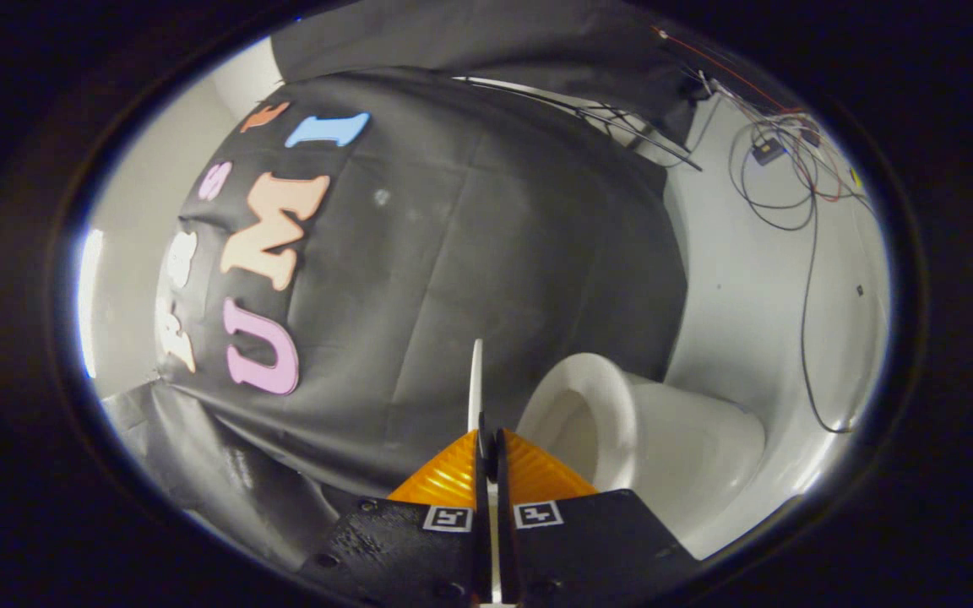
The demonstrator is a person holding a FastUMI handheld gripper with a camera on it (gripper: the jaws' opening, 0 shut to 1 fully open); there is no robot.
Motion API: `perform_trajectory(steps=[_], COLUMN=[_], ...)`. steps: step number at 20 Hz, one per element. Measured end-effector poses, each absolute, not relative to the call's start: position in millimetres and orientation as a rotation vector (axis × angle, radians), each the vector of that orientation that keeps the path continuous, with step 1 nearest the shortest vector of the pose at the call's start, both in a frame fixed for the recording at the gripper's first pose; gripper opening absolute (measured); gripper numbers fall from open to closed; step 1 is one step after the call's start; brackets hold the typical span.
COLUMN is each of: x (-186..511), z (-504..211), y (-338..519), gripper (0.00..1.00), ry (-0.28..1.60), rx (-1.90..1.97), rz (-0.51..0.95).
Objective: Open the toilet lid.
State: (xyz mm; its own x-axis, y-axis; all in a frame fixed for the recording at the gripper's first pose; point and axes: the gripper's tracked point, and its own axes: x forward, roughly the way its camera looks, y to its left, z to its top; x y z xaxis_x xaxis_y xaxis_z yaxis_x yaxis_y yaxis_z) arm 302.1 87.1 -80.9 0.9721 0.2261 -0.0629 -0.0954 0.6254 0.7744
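Clamped tongs (487,443) pinch the thin toilet lid (475,384) edge-on beside the seat-ringed toilet bowl (596,414).

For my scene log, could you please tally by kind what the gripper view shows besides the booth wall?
Gripper: 1, fingers shut on the toilet lid, which is seen edge-on between them
Toilet lid: 1
Toilet seat ring: 1
Toilet bowl: 1
Cable bundle on the white wall: 1
Total: 5

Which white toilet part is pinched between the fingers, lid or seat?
The lid: the gripper clamps its thin edge. The seat lies apart, ringing the bowl.
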Motion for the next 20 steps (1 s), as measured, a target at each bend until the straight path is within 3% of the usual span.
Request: perform_trajectory(steps=[14,20], x=[278,274], z=[5,16], y=[214,243], gripper=[0.05,0.05], ry=[0.162,0.160], rx=[0.451,0.262], rz=[0.269,0.195])
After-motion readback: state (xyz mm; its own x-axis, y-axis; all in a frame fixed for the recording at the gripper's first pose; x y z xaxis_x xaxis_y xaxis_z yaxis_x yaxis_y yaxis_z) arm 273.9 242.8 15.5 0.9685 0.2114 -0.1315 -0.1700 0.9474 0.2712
